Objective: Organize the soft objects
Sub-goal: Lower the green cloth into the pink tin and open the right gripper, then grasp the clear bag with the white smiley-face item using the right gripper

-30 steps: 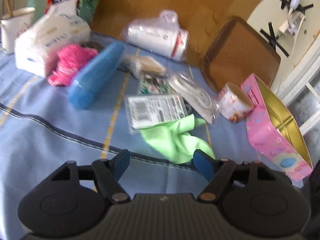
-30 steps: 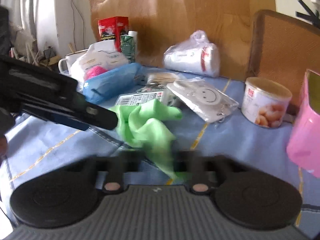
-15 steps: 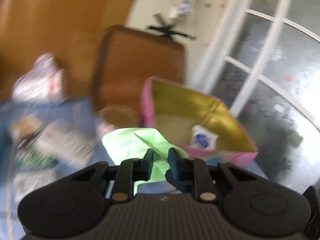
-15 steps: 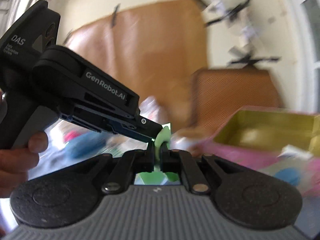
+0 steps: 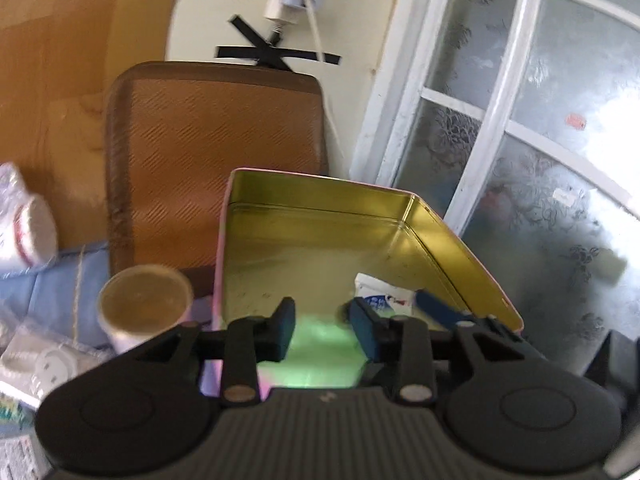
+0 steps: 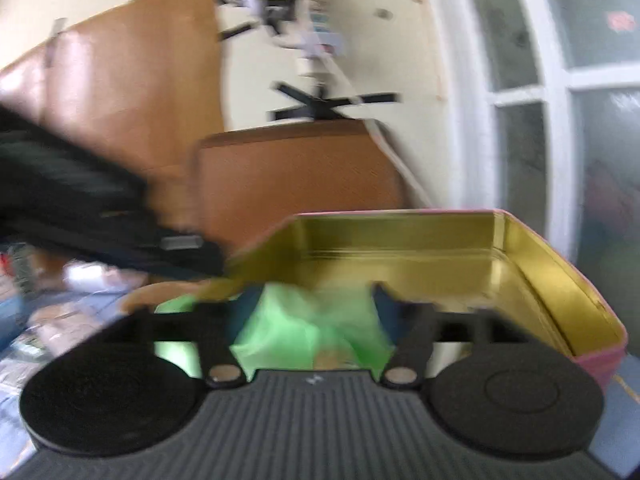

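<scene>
Because the cloth [image 6: 312,332] is light and limp, and likely to bunch or snag rather than slide, you should pinch a gathered fold, not a loose corner. It sits at the near end of the tin [image 5: 320,216], between the fingers of the right gripper [image 6: 310,304], whose jaws have just been opening and stand wide. The left gripper [image 5: 322,324] has its fingers apart too, with cloth showing below the gap (blurred). The tin's far corners are bare. A can [image 5: 144,300] stands just off its left wall, so withdraw upward.
</scene>
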`<state>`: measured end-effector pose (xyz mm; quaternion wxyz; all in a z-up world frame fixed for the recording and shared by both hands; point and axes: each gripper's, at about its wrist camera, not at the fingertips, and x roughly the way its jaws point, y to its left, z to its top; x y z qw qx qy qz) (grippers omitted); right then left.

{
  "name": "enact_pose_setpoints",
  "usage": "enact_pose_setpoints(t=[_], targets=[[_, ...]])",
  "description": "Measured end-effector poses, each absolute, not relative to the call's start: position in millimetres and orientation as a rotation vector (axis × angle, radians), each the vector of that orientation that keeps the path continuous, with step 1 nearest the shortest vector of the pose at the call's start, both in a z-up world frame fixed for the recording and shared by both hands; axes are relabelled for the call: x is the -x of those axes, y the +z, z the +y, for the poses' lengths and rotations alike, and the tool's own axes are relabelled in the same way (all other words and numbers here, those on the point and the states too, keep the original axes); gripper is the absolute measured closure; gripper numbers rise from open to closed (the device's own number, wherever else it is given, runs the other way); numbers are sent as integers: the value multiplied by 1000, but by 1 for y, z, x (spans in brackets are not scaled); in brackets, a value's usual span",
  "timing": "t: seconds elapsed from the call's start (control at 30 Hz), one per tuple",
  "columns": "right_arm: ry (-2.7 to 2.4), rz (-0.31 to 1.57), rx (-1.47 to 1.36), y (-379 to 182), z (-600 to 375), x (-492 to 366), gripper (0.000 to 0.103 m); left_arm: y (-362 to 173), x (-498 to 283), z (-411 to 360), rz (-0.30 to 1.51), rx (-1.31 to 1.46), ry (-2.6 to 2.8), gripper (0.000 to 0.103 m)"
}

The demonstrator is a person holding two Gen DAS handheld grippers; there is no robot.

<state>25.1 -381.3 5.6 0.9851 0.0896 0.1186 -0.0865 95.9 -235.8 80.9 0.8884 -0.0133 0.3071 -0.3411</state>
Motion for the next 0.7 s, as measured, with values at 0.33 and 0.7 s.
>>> enact_pose_setpoints(t=[0.33,0.7], targets=[[-157,85,-294,15,-370,13,30,36,-71,-52,646,86,-343,58],[364,412,136,4,-212,-64,33,-16,-60,37,648,223,-185,57]])
